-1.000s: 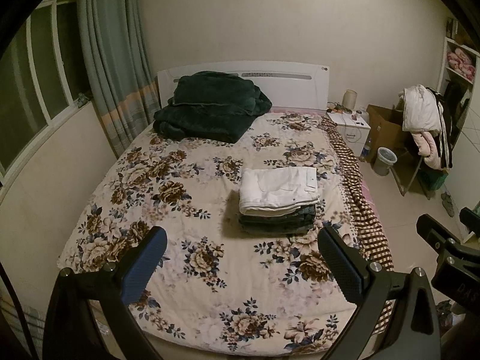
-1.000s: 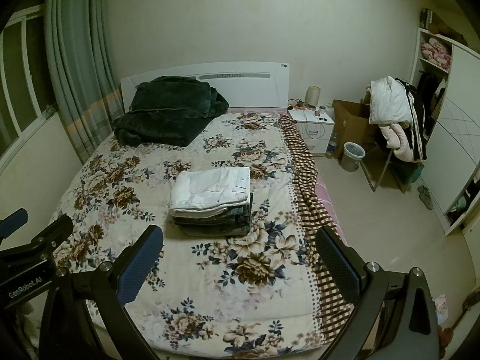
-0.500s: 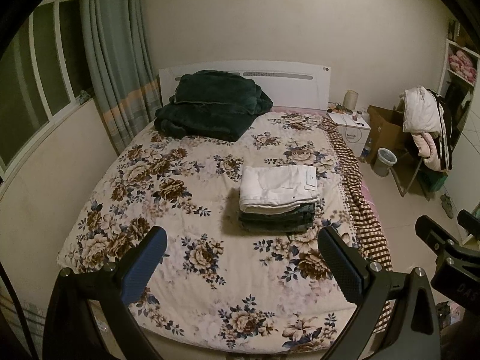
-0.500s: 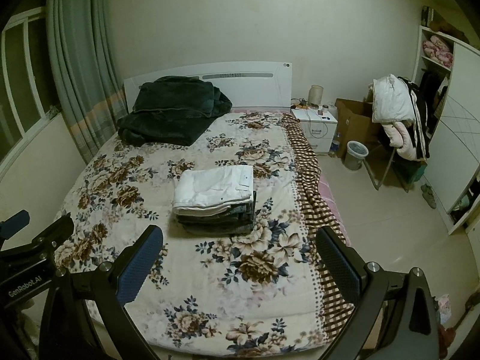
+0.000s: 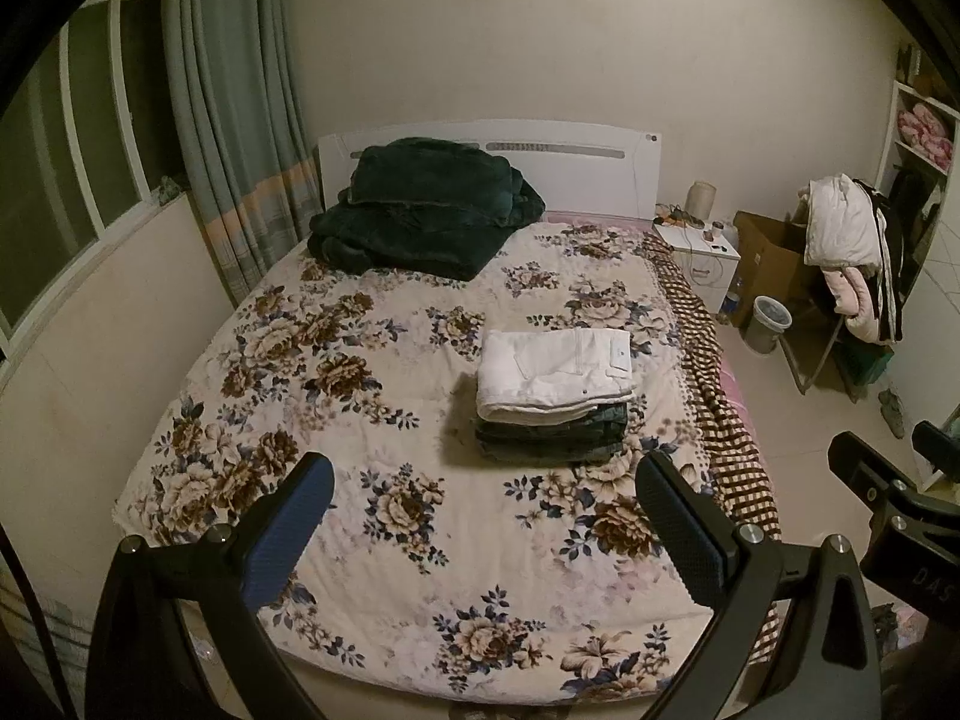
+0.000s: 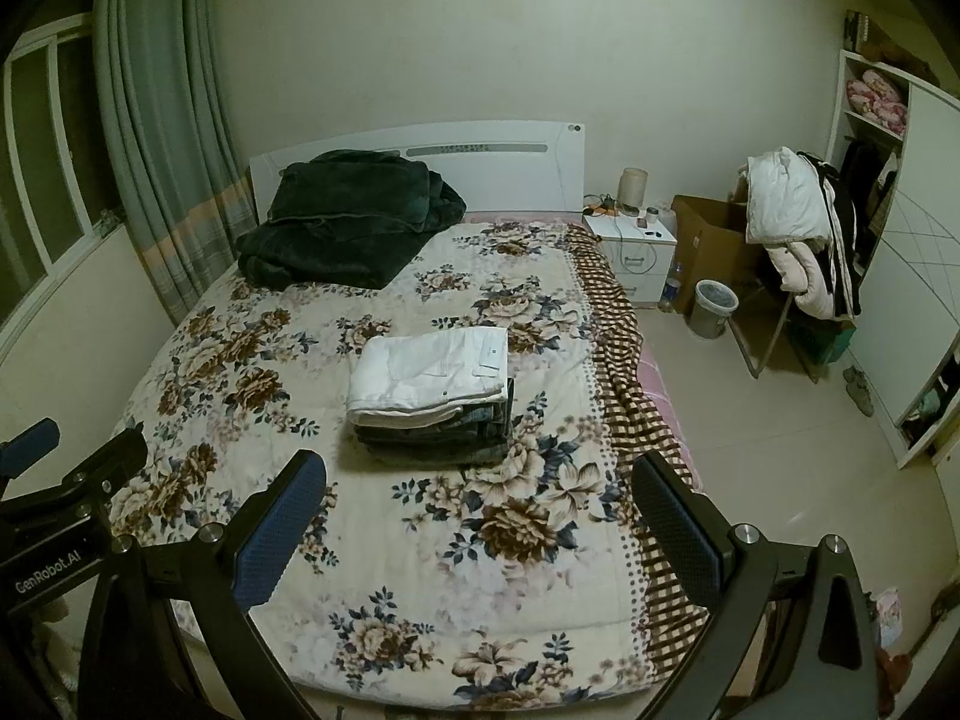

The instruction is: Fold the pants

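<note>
Both grippers are spread wide with nothing between the pads, held up off the foot of the bed. From the left gripper (image 5: 483,531), the stack of folded pants, white pair on top of darker denim ones (image 5: 555,393), sits at roughly 12 to 1 o'clock, out past the fingertips on the cream floral quilted bed (image 5: 360,396). From the right gripper (image 6: 480,531) the same stack (image 6: 432,393) is at about 11 o'clock, so it lies pretty much between the two of them, well apart from both. Hard to call which is nearer; looks about even to me.

The pile's long axis runs 9 to 3, across the bed, with the folded edges facing the grippers. The white pair looks done and squared up, so I'd guess folding is basically finished. Beyond that there's just a dark green plush blanket (image 5: 420,207) bunched at the headboard, at 11 o'clock.
</note>
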Demonstrator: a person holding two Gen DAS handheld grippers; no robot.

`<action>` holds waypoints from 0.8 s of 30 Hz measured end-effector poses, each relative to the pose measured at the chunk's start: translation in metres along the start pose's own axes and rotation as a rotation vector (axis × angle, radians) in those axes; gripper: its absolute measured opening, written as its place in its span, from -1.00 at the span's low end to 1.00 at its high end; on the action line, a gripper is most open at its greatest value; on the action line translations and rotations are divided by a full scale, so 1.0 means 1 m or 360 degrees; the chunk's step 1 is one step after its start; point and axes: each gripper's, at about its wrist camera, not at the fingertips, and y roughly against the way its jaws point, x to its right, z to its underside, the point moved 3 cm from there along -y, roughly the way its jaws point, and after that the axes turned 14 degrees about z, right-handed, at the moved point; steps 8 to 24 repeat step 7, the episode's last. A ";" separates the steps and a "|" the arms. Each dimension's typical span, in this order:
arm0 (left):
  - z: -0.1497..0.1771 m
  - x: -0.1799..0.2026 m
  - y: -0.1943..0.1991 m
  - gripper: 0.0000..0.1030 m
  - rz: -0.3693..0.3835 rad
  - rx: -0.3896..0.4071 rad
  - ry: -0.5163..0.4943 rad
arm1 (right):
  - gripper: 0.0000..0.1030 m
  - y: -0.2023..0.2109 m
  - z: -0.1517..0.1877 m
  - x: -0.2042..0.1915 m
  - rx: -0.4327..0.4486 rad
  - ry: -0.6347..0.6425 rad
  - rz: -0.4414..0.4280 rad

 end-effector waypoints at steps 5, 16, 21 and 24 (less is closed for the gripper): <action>0.001 0.001 0.006 1.00 -0.0021 0.0012 0.0007 | 1.00 0.000 0.001 0.001 -0.0001 0.0000 0.0001; 0.000 0.004 0.007 1.00 -0.0016 0.0014 0.0009 | 1.00 0.000 0.001 0.001 -0.0001 0.0002 -0.0002; 0.000 0.004 0.007 1.00 -0.0016 0.0014 0.0009 | 1.00 0.000 0.001 0.001 -0.0001 0.0002 -0.0002; 0.000 0.004 0.007 1.00 -0.0016 0.0014 0.0009 | 1.00 0.000 0.001 0.001 -0.0001 0.0002 -0.0002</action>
